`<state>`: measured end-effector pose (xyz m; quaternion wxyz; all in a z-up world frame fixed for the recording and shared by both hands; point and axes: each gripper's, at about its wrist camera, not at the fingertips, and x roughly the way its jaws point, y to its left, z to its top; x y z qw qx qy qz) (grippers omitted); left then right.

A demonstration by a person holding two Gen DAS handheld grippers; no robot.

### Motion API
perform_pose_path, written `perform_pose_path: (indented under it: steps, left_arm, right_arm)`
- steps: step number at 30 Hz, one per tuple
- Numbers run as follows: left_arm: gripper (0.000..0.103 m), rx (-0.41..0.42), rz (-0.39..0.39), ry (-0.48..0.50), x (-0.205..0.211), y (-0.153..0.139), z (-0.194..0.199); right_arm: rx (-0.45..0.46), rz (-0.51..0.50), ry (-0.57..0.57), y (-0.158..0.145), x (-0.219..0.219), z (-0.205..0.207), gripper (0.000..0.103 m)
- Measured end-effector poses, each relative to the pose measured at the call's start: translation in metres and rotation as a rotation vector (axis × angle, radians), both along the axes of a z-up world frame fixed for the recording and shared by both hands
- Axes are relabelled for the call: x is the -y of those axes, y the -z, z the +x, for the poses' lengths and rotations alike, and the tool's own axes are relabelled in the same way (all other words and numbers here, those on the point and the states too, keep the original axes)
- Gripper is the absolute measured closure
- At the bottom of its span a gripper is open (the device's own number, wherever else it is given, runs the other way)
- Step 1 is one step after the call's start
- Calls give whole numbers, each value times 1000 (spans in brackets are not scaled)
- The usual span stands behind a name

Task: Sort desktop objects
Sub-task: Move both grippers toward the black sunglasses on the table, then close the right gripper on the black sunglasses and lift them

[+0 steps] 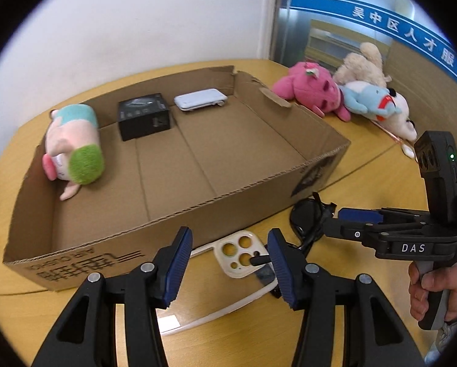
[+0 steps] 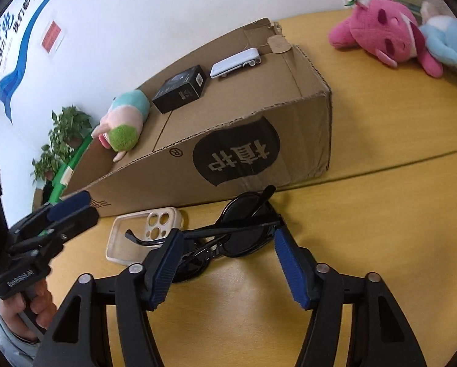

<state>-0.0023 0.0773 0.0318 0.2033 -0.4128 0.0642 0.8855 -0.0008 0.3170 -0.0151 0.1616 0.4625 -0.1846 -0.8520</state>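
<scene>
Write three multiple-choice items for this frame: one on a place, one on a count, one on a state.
1. Where do the sunglasses lie?
A. in the box
B. on the table by the phone case
C. on the toys

2. How many things are in the cardboard box?
A. one
B. three
C. five

3. The right gripper is:
A. open
B. shut on the case
C. shut on a toy

Key: B, they lie outside the box wall; B, plush toy, black box, white device; A, its fingers stand apart around the sunglasses.

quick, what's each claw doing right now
Left claw: open, empty, over the phone case.
Right claw: open, empty, straddling the sunglasses.
</scene>
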Motion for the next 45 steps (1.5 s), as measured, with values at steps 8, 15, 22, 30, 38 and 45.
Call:
perform_pose_path:
  steps: [8,15,22,30,38,45]
  left_arm:
    - [52,52,20,49,-12,17,-12]
    - [52,69,21,49,-5,24,-14]
    - [52,99,36,75,-6,31,-13]
    - [52,93,78,191,-19,27,1]
    - [52,128,46,324,-46,42,10]
    - [52,154,-30,300,-47,59,6]
  right_arm:
    - [69,-222,26,17,2,-4,58]
    - [112,-302,35,36,7,-22,79]
    - [80,-292,14,38,9,-20,80]
    - [46,-294,4,29,3,-5,84]
    - [-63,-163,9,-11,-15,22,90]
    - [-126,-123,29,-33,-38,32,94]
